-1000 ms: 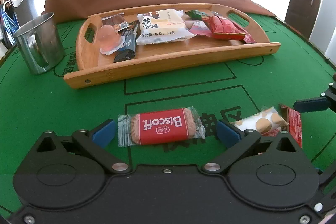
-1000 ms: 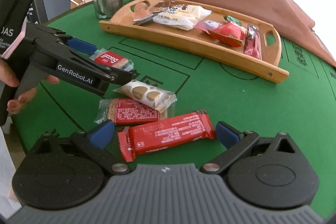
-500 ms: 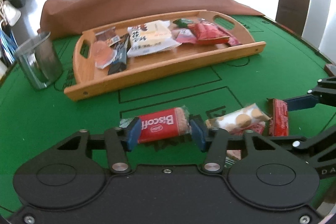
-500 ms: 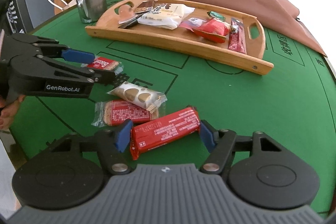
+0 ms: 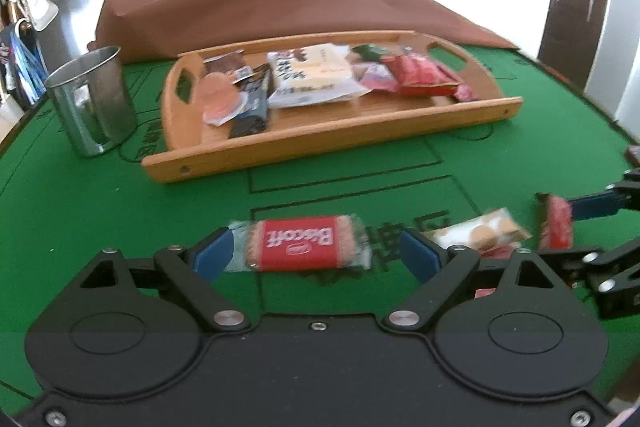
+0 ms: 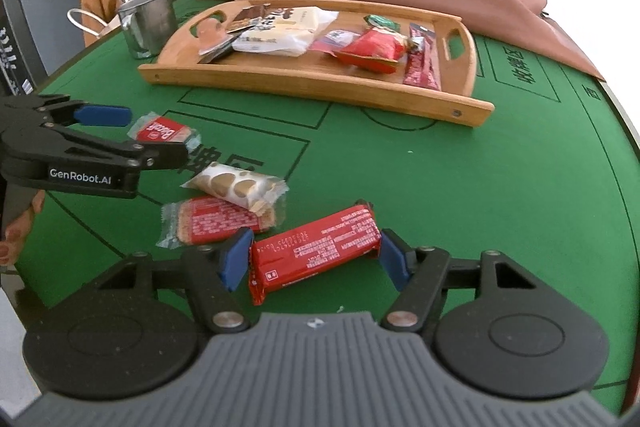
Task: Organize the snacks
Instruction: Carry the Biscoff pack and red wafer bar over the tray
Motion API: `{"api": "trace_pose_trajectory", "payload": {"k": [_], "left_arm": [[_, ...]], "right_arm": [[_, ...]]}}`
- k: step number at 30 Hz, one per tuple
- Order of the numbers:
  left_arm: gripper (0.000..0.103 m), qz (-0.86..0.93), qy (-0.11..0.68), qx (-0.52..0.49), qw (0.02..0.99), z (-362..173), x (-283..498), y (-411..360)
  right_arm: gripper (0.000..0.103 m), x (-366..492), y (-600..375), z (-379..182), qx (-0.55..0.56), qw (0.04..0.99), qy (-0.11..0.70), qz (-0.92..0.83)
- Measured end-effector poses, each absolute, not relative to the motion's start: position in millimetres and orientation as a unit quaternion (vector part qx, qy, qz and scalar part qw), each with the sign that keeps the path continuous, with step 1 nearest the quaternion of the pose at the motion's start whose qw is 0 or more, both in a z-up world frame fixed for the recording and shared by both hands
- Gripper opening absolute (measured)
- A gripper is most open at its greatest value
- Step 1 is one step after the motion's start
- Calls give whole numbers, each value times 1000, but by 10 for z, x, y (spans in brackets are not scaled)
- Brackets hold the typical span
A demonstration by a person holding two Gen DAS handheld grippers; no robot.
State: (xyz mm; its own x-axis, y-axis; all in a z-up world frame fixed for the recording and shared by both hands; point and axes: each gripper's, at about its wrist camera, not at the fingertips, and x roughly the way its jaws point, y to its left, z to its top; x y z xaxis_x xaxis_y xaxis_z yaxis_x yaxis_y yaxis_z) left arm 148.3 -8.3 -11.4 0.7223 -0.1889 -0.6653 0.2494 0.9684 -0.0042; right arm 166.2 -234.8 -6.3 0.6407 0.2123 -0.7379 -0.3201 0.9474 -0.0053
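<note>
A red Biscoff packet (image 5: 298, 243) lies on the green table between the open fingers of my left gripper (image 5: 316, 255); its left end touches the left pad, the right pad stands clear. My right gripper (image 6: 314, 259) is shut on a long red bar (image 6: 316, 251), pads pressing both ends. A white cookie packet (image 6: 234, 185) and a red biscuit packet (image 6: 216, 221) lie between the grippers. The wooden tray (image 5: 320, 143) with several snacks stands farther back, also seen in the right wrist view (image 6: 320, 83).
A steel mug (image 5: 94, 99) stands left of the tray. A brown cloth (image 5: 280, 3) lies behind the tray. The table's rim curves close at the right (image 6: 616, 131).
My left gripper had closed on the Biscoff packet half a second ago and has since opened wide again. My right gripper has closed on the red bar.
</note>
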Motion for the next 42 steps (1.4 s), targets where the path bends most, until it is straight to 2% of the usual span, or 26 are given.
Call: {"api": "trace_pose_trajectory", "payload": {"k": [2, 7, 9, 10, 11, 13, 30, 42], "left_arm": [[96, -109, 364, 44, 924, -158, 1517, -72], [98, -102, 376, 16, 921, -217, 1592, -23], [91, -104, 374, 23, 921, -220, 1600, -58], [74, -106, 364, 34, 925, -208, 1574, -87], [65, -116, 359, 31, 925, -191, 1549, -97], [63, -114, 362, 39, 924, -168, 1537, -147], [62, -120, 346, 48, 929, 66, 1543, -175], [62, -106, 331, 16, 937, 427, 2079, -102]], "right_arm": [[70, 1662, -2361, -70, -65, 903, 398, 145], [70, 1666, -2356, -71, -65, 904, 396, 144], [70, 1667, -2354, -76, -66, 905, 395, 144], [70, 1665, -2353, -78, -66, 905, 395, 144], [70, 1666, -2356, -76, -65, 905, 395, 144], [70, 1664, -2366, -68, -60, 905, 396, 144], [70, 1754, -2429, 126, -46, 914, 381, 131], [70, 2266, -2513, 455, -12, 925, 366, 104]]}}
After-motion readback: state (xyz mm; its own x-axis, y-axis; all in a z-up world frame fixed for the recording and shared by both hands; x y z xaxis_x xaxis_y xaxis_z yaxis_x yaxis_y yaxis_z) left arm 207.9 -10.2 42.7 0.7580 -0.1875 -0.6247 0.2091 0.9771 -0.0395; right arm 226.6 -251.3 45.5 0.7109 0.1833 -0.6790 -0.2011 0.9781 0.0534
